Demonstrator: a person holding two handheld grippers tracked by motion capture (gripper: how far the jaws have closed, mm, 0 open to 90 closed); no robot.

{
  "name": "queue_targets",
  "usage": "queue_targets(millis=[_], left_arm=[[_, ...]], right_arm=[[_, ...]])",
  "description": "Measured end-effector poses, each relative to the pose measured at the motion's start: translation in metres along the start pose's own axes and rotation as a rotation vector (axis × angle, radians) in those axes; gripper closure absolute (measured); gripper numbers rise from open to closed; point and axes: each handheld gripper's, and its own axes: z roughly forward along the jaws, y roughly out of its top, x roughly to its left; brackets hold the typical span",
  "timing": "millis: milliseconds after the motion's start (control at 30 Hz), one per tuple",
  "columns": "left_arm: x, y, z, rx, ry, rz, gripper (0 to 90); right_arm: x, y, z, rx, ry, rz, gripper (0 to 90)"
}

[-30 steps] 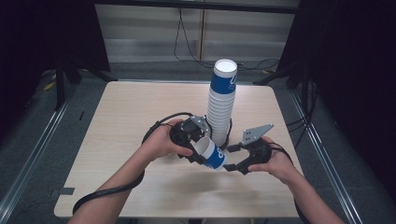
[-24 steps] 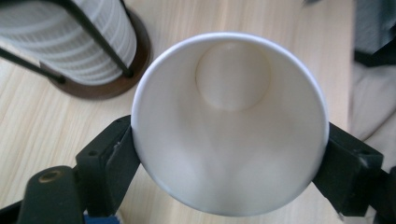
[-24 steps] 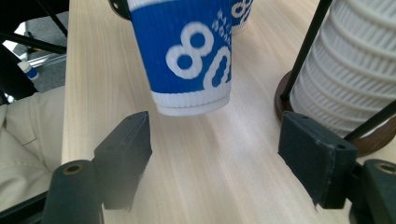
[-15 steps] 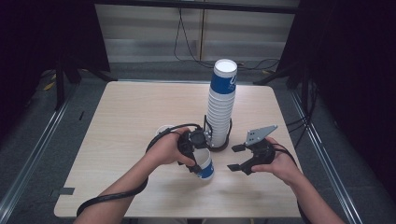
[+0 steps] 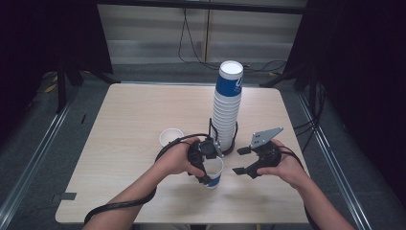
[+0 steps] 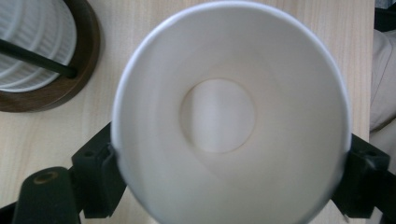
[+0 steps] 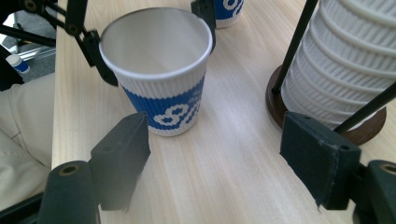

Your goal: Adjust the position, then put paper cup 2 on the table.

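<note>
Two loose cups stand on the table (image 5: 119, 120): a spare cup (image 5: 171, 137) at the left, and nearer the person a blue-banded cup (image 5: 212, 171) upright on the wood, with the tall stack (image 5: 226, 108) in its wooden-based holder (image 5: 229, 146) just behind it. Around the blue-banded cup's rim the left gripper (image 5: 207, 163) is closed, a jaw pressing each side. Off to the right, the right gripper (image 5: 242, 160) hangs wide open and holds nothing, its jaws aimed at that cup and the holder's base.

Pale wood table (image 5: 129, 115), grey floor (image 5: 43, 124), dark curtains (image 5: 43, 33).
</note>
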Motion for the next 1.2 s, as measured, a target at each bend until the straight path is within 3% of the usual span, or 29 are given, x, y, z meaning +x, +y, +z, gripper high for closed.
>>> queue_targets(millis=[67,133,367,733,1100,1200], left_arm=[[-0.002,0.000,0.002,0.012,-0.006,-0.005,15.7],[-0.002,-0.002,0.003,-0.004,-0.002,-0.002,15.6],[-0.001,-0.016,0.003,-0.042,-0.008,-0.063,16.2],[-0.004,-0.039,-0.004,-0.106,0.000,-0.101,17.2],[-0.008,-0.065,-0.010,-0.144,0.010,-0.160,17.0],[-0.009,-0.070,-0.012,-0.151,0.012,-0.158,17.1]], right_arm=[[0.000,0.000,-0.001,-0.001,-0.002,-0.002,23.3],[0.001,-0.001,-0.002,-0.004,-0.001,-0.002,23.2],[0.000,-0.003,-0.001,0.000,-0.003,0.002,22.9],[0.002,-0.001,0.000,0.006,-0.009,-0.005,21.8],[0.004,-0.016,-0.003,-0.005,-0.018,0.025,16.6],[0.003,-0.020,-0.006,-0.018,-0.029,0.053,16.5]])
